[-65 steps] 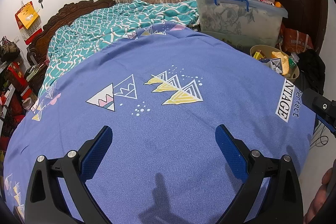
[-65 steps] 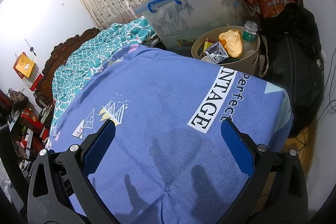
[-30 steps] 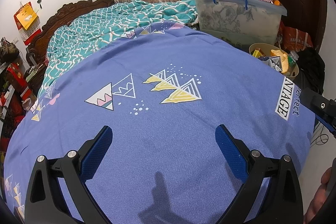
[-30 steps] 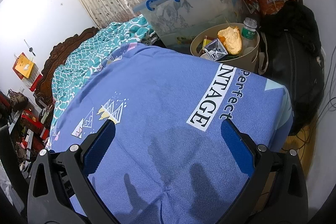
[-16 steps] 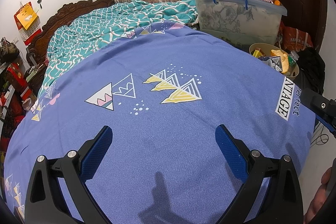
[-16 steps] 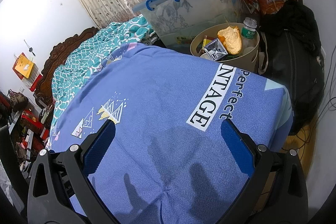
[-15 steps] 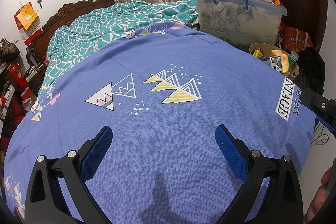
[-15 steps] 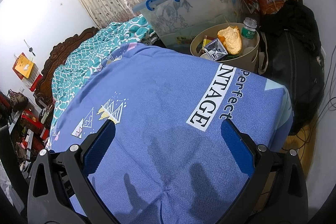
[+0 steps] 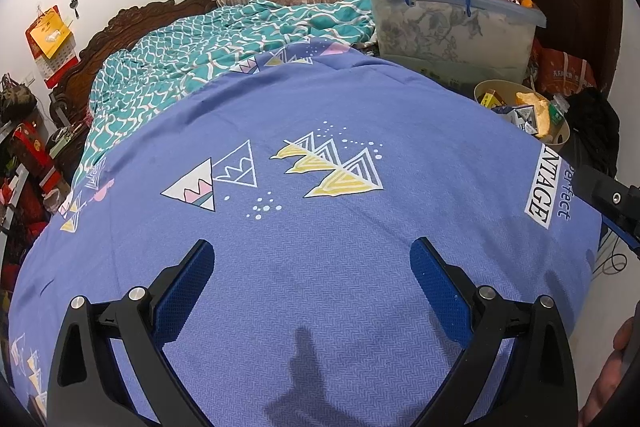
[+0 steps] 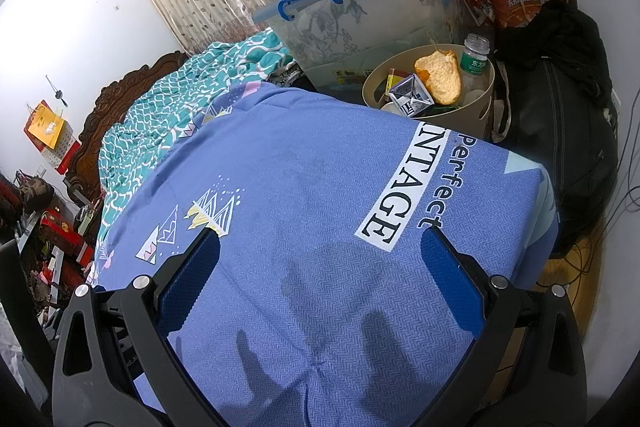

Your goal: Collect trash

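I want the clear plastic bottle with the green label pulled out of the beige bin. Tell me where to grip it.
Grip the clear plastic bottle with the green label at its neck, just under its mouth, coming straight down with the open right gripper. It stands roughly upright against the wall of the beige bin, its lower body buried beside the orange peel, so only the top is free.

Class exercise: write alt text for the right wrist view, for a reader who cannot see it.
The open right gripper hovers empty over a blue bedsheet. Beyond the bed's edge stands a beige bin holding a peel, a carton and a bottle, beside a clear storage box.
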A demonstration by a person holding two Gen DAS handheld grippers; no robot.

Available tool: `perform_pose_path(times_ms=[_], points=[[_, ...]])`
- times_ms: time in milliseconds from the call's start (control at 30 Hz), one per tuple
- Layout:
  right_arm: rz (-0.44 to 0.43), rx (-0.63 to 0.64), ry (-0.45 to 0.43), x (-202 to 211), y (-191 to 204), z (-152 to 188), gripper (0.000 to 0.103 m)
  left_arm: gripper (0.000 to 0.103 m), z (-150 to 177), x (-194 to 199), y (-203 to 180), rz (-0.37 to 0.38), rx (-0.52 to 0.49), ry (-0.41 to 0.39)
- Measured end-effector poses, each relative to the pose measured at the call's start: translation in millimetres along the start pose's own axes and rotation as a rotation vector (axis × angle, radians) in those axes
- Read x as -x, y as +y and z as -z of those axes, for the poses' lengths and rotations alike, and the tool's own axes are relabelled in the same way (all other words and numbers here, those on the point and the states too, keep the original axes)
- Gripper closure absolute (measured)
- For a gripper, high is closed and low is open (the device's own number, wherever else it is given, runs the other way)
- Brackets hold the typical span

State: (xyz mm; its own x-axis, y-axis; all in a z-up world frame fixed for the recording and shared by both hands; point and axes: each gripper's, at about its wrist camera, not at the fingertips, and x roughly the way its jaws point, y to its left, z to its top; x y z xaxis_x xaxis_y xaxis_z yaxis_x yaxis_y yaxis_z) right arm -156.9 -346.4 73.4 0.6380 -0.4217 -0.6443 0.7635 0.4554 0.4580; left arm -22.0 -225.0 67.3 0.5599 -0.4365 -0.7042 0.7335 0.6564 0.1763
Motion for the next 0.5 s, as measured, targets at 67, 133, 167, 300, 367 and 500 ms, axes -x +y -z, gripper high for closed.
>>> perform_pose_path(times_ms=[67, 133, 167, 300, 367, 500], points=[[0.000, 0.000, 0.001, 0.0, 0.0, -0.2, 0.004, 0.009, -0.5, -0.1, -0.4, 0.001, 0.000, 0.000], [0.000, 0.000, 0.001, 0.0, 0.0, 0.4, 0.004, 0.009, -0.8, 0.1, -0.9, 0.000, -0.003, 0.001], [0.000, 0.000, 0.001, 0.0, 0.0, 0.4, 0.004, 0.009, -1.2, 0.0, -1.4, 0.000, -0.004, 0.001], [0.000, 0.000, 0.001, 0.0, -0.1, -0.6, 0.004, 0.009, -0.5, -0.1, -1.5, 0.002, -0.007, 0.002], [0.001, -0.001, 0.002, -0.1, -0.3, 0.0, 0.004, 0.009, -1.0, -0.4, -1.8, 0.002, -0.006, 0.003], [0.000, 0.000, 0.001, 0.0, 0.0, -1.1, 0.004, 0.009, -1.4, -1.0, -2.6, 0.003, -0.008, 0.004]])
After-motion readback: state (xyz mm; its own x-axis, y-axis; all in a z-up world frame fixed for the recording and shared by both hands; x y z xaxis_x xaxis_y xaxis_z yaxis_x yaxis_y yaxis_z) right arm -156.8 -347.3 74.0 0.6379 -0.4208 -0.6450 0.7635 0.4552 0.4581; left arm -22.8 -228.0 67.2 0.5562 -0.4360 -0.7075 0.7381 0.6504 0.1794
